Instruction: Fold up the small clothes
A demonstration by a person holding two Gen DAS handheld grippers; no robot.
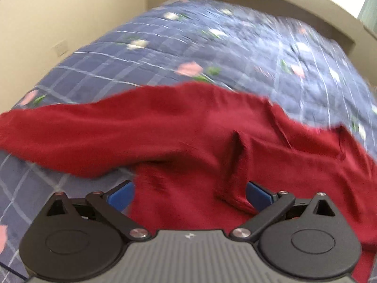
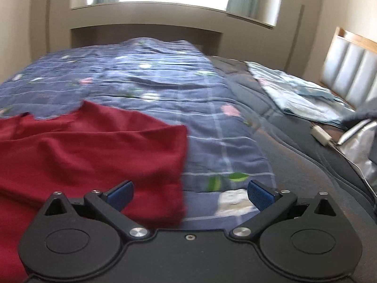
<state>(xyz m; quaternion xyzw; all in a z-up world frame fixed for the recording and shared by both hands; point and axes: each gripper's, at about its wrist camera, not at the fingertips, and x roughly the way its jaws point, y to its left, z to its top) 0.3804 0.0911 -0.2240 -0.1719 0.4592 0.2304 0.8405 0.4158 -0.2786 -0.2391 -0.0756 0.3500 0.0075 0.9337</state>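
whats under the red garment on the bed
The red garment lies spread on a blue checked floral quilt, which shows around its edges. Anything else beneath it is covered.

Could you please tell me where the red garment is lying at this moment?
The red garment lies spread on the blue plaid quilt, across the lower half of the left wrist view and at the lower left of the right wrist view.

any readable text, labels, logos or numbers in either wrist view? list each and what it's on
No readable text in either view.
Left gripper body: a small pale emblem, a mark and not letters.
Blue plaid quilt: faint reddish marks, possibly stitched lettering, too blurred to read.
Red garment: no label or print visible.
White charger on the dark bedding: no legible marking.
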